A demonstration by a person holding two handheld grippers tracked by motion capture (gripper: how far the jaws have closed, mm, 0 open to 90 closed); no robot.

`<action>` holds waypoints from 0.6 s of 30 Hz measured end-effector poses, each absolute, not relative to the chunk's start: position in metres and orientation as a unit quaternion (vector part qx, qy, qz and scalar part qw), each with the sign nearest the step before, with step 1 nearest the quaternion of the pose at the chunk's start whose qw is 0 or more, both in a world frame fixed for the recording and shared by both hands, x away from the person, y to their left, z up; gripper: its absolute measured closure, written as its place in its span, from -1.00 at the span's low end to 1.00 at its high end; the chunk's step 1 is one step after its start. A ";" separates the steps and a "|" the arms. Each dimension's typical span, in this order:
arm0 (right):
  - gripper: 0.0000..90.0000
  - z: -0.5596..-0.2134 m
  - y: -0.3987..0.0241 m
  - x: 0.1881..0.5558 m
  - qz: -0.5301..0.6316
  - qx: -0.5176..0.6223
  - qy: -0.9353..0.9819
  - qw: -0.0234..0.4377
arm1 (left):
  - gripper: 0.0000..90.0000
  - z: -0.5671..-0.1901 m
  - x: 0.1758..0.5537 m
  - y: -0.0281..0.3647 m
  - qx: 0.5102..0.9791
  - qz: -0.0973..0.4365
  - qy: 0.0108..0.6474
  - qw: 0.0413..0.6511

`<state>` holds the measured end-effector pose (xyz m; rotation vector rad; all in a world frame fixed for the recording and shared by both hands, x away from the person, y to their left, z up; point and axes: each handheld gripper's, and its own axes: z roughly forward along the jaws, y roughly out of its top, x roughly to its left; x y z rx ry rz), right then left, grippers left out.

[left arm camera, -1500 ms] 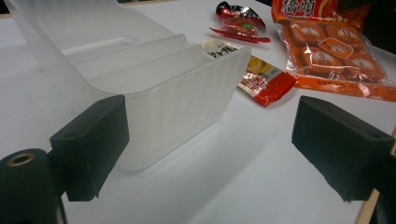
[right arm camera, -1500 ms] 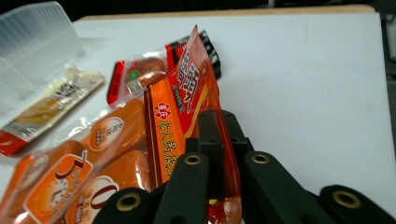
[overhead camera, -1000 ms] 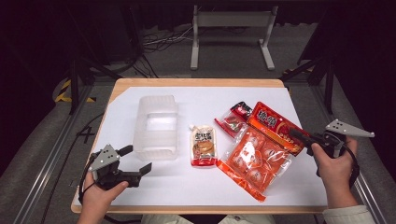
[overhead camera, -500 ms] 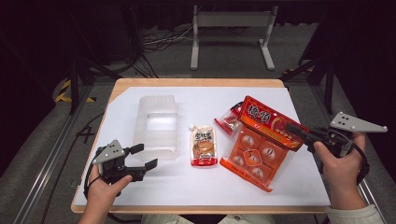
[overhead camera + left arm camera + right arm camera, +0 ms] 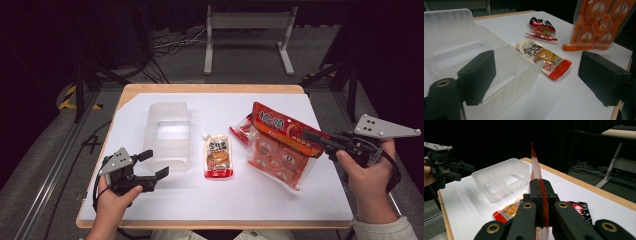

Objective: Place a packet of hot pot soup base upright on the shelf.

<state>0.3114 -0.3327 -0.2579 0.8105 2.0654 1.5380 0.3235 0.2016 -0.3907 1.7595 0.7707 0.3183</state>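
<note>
My right gripper is shut on the top edge of a large orange-red snack bag, which hangs tilted above the table's right side. In the right gripper view the bag stands edge-on between the closed jaws. A clear plastic container sits left of centre. My left gripper hovers at its near-left corner, open. Its jaws have just been opening, and they press on nothing. In the left gripper view the container's corner lies ahead between them.
A cream and red sauce pouch lies flat mid-table beside the container. A small red packet lies behind it, partly under the raised bag. The white mat reaches the wooden table edge. Dark floor, cables and a stand surround the table.
My right gripper has risen and lifted the snack bag off the table, so it now hangs more upright. The left gripper stayed put, and its jaws narrowed, then widened again.
</note>
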 end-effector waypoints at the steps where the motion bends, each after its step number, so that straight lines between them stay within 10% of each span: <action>1: 1.00 -0.256 -0.332 0.312 0.555 0.291 0.748 0.220 | -0.76 -0.391 0.324 0.201 0.747 0.140 0.323 0.565; 18: 1.00 -0.229 -0.325 0.327 0.578 0.260 0.742 0.218 | -0.58 -0.386 0.335 0.173 0.737 0.088 0.288 0.605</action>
